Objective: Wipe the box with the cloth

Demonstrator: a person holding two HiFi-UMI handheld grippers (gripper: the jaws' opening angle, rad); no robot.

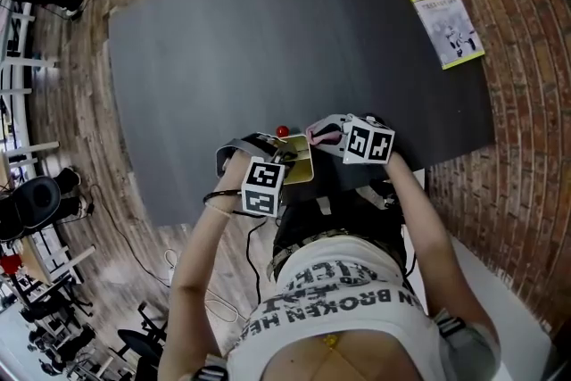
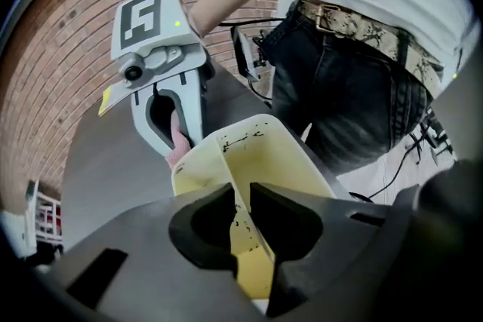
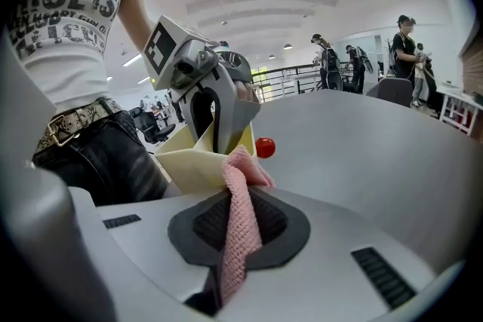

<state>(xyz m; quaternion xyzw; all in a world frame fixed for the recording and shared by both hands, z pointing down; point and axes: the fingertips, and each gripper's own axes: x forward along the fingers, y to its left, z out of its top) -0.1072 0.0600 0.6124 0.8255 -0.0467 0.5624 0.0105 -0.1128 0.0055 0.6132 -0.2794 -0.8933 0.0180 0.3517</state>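
A pale yellow open box (image 2: 249,162) with an inner divider is held up over the near table edge. My left gripper (image 2: 240,226) is shut on that divider wall, black specks showing on it. In the head view the box (image 1: 297,163) sits between both grippers, the left gripper (image 1: 268,158) to its left. My right gripper (image 3: 235,226) is shut on a pink knitted cloth (image 3: 240,215), whose free end touches the box's (image 3: 192,158) outer wall. The right gripper (image 1: 323,131) with the cloth (image 1: 323,136) lies right of the box.
A small red ball (image 3: 265,147) lies on the dark grey table (image 1: 294,40) just beyond the box. A yellow-edged booklet (image 1: 445,22) rests at the far right corner. A brick-pattern floor (image 1: 526,103) lies to the right; several people stand far off.
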